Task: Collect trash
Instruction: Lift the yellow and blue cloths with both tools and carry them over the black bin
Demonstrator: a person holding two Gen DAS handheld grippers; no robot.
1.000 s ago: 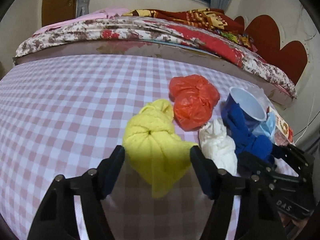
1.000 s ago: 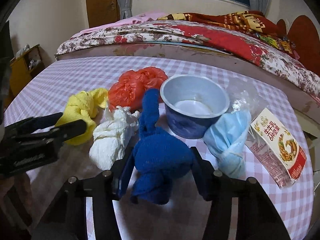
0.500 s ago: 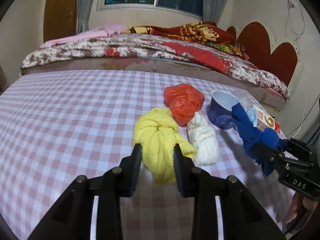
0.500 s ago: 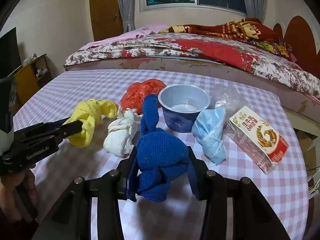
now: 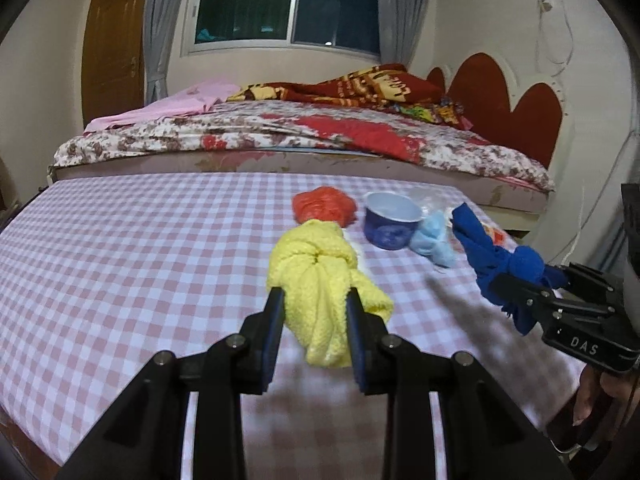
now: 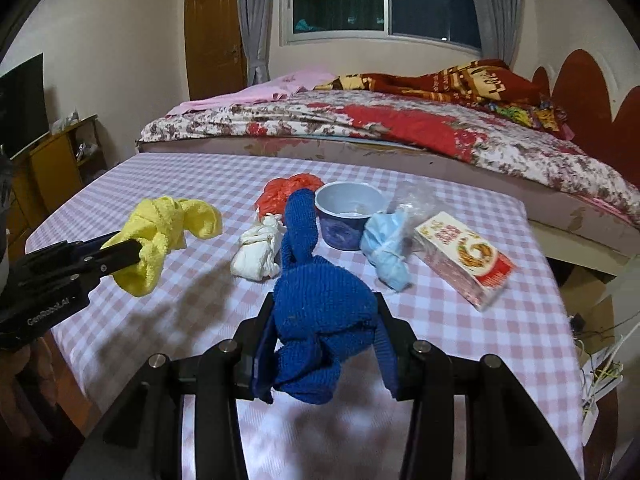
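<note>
Yellow cloth [image 5: 320, 280] sits clamped between left tool [image 5: 315, 320] pads.

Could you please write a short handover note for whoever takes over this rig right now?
Left gripper: shut on the yellow cloth bundle, lifted off the table.
Right gripper: shut on the blue cloth bundle, also lifted.
On the table: orange bag, white bundle, blue cup, light blue mask, carton.
No bin in view; both bundles need dropping off, then the rest.
</note>
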